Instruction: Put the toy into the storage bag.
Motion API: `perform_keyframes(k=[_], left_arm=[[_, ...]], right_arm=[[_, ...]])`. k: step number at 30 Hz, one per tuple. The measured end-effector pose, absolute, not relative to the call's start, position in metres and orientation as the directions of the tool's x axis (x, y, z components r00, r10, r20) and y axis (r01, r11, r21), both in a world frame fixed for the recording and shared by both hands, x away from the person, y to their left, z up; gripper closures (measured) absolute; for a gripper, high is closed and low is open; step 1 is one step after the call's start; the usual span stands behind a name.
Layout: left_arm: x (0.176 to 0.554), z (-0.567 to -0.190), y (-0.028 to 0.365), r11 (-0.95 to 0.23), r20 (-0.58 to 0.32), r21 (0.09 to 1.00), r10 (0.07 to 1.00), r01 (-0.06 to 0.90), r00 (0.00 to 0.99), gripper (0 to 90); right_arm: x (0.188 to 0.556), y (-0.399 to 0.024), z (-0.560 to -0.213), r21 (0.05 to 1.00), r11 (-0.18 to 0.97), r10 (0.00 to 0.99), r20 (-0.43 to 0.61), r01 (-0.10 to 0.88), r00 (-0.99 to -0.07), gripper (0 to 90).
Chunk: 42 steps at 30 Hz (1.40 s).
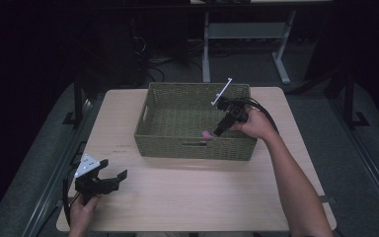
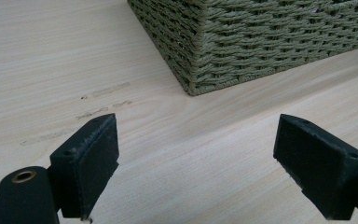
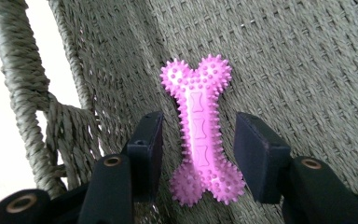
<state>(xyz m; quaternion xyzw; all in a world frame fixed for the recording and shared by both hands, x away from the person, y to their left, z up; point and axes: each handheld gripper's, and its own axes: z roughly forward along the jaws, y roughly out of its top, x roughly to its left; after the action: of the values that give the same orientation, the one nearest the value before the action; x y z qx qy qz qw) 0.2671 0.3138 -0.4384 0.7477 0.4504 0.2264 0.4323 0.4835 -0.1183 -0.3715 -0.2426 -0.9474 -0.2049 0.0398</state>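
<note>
A pink spiky bone toy (image 3: 197,116) lies on the floor of the green woven basket (image 3: 307,65), close to its front wall and handle hole. My right gripper (image 3: 198,140) reaches down into the basket (image 1: 192,148) and straddles the toy's shaft. Its jaws are open, with a gap on each side of the toy. In the high view the toy (image 1: 207,133) shows as a pink spot at the tip of the right gripper (image 1: 218,131). My left gripper (image 1: 114,169) hovers low over the table's front left corner, open wide and holding nothing (image 2: 196,149).
The basket's near corner (image 2: 200,56) stands ahead of the left gripper. Pale wooden table (image 1: 202,192) extends in front of the basket. Desk legs and cables (image 1: 207,54) lie on the dark floor beyond the table's far edge.
</note>
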Motion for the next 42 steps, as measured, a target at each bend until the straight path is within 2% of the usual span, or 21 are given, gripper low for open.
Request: perform_keyframes(k=[11,42], left_arm=[[0.267,-0.438,0.312,-0.224,-0.051,0.848,0.868,0.481,0.495,13.3],[0.266,-0.438,0.311,-0.231,-0.043,0.848,0.868,0.478,0.496,13.4]], right_arm=[[0.478,-0.127,-0.357,0.393,0.779,0.464,0.163,0.488,-0.871,45.9],[0.453,-0.144,-0.325,0.465,0.752,0.466,0.127,0.467,-0.876,40.1]])
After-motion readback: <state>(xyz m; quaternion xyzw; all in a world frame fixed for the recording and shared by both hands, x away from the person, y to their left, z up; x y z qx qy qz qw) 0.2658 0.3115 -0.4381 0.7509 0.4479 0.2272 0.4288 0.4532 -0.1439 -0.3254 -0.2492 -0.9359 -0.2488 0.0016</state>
